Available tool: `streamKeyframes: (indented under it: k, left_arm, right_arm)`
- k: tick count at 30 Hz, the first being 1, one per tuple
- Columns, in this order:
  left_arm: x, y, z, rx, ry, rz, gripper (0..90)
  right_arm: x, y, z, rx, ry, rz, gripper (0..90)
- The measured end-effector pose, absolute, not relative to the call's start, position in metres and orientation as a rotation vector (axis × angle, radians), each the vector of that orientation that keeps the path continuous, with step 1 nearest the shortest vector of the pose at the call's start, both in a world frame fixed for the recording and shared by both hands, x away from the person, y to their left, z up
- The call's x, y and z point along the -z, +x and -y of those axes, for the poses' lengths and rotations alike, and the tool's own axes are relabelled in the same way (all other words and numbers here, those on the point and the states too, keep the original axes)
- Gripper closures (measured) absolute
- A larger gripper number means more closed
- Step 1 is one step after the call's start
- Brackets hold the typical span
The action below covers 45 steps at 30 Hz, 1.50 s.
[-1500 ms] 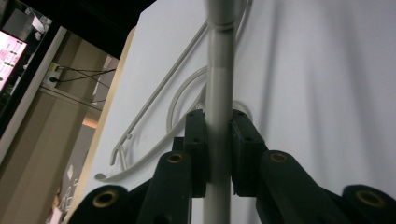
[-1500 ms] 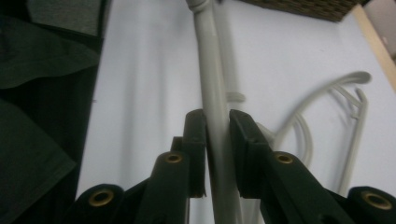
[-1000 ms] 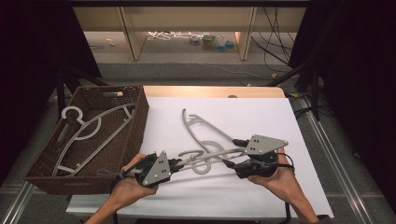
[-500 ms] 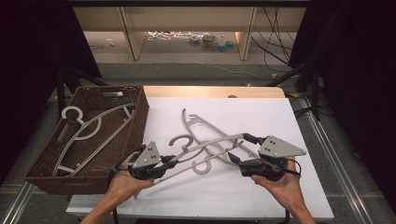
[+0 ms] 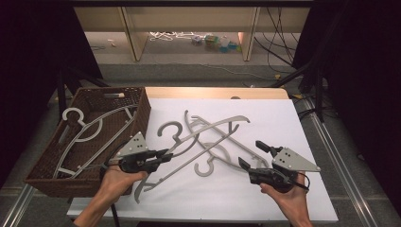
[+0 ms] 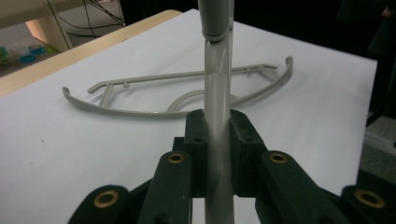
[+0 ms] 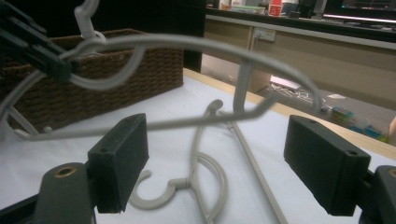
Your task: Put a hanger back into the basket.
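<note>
My left gripper (image 5: 165,155) is shut on the bar of a grey plastic hanger (image 5: 215,125) and holds it tilted above the white table, its hook toward the basket. In the left gripper view the bar (image 6: 217,116) runs straight up between the closed jaws. A second grey hanger (image 5: 206,174) lies flat on the table beneath it, also visible in the left gripper view (image 6: 177,93). My right gripper (image 5: 255,155) is open at the front right, its jaws wide apart (image 7: 224,163) and off the lifted hanger (image 7: 187,44).
A brown wicker basket (image 5: 111,89) stands at the table's left edge with another pale hanger (image 5: 90,137) lying in it. The white table sheet (image 5: 283,123) stretches to the right. Shelving and floor clutter sit beyond the far edge.
The left gripper has lifted the hanger and swung it left toward the basket. The right gripper has drawn back to the right, away from the hanger, with its jaws open.
</note>
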<state>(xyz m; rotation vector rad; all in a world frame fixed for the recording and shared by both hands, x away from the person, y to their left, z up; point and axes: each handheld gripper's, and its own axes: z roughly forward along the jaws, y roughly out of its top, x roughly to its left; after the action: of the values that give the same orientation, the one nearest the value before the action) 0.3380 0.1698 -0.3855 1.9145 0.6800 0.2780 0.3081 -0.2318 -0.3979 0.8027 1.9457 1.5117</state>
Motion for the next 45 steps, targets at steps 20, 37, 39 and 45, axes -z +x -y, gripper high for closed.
streamKeyframes:
  k: [20,37,39,45]
  left_arm:
    - [0.299,0.333,-0.234,-0.232,1.759,-0.791,79.4]
    - [0.271,0.365,-0.295,-0.370,1.775,-0.946,79.5]
    - [0.273,0.369,-0.303,-0.391,1.780,-0.966,79.4]
    - [0.277,0.382,-0.325,-0.432,1.799,-1.014,79.5]
  right_arm:
    - [0.415,0.303,0.229,-1.472,0.819,-1.985,20.3]
    - [0.416,0.302,0.231,-1.484,0.822,-1.990,18.7]
    - [0.415,0.302,0.232,-1.476,0.826,-1.999,18.6]
    - [0.418,0.304,0.230,-1.486,0.825,-1.991,18.8]
